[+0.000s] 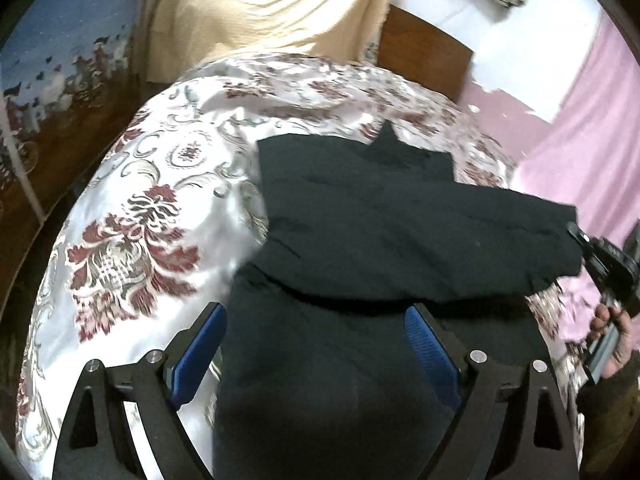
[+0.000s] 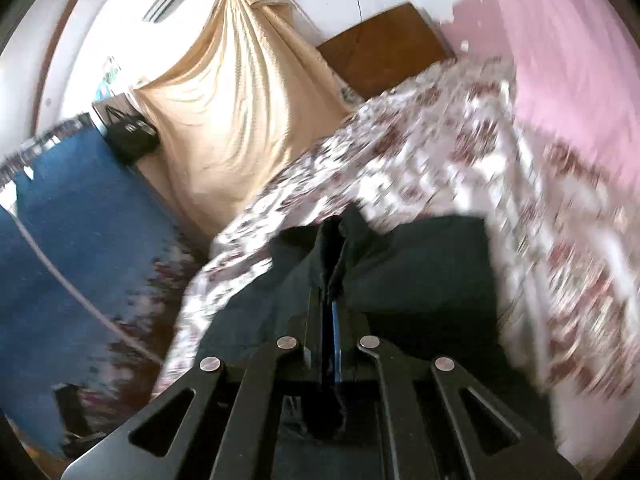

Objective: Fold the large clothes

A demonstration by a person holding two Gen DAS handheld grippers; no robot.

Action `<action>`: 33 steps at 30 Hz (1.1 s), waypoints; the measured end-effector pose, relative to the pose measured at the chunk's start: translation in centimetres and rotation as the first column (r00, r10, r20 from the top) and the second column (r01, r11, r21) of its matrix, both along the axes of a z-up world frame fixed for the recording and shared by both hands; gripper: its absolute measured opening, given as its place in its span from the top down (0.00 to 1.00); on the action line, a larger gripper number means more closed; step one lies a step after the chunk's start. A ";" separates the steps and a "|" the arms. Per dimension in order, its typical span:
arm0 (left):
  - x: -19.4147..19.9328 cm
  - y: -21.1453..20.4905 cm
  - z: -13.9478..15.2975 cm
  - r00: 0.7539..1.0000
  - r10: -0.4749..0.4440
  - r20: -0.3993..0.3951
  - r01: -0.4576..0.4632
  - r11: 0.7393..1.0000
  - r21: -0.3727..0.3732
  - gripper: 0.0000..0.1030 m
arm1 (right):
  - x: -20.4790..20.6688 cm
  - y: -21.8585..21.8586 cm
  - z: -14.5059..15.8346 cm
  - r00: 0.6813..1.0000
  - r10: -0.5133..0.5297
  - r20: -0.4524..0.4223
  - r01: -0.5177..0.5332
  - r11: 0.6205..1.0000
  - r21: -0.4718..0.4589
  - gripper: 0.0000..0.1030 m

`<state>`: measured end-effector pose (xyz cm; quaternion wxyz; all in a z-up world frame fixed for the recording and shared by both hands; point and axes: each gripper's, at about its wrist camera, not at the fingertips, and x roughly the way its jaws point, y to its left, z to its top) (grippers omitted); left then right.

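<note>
The left gripper (image 1: 316, 328) hangs over the black garment (image 1: 380, 220) with its jaws spread wide. Its two blue pads (image 1: 200, 352) stand well apart, one off the garment's left edge, the other over the cloth, and nothing is pinched between them.

The right gripper (image 2: 332, 280) has its jaws pressed together on a raised fold of the garment (image 2: 420, 264), the cloth bunched between the fingertips. In the left wrist view this gripper (image 1: 600, 256) shows at the garment's right end, with the person's right hand (image 1: 612, 336) wrapped around its handle.
</note>
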<state>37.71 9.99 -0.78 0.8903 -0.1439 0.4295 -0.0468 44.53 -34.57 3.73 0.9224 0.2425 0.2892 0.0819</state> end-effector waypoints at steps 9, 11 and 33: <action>9.2 -2.5 -2.6 1.000 0.022 0.003 -0.022 0.997 0.068 0.12 | 4.1 -0.9 -3.3 0.978 -0.143 -0.150 0.068 0.906 -0.418 0.85; 11.1 -3.6 -3.8 1.000 0.011 -0.017 -0.009 0.996 0.086 0.12 | 4.2 0.3 -3.7 0.980 -0.160 -0.115 0.073 0.836 -0.543 0.66; 13.7 -5.7 -11.4 1.000 0.003 -0.017 -0.001 0.992 0.123 0.00 | 9.1 4.9 -13.0 0.961 0.168 -0.218 -0.250 0.863 -0.439 0.48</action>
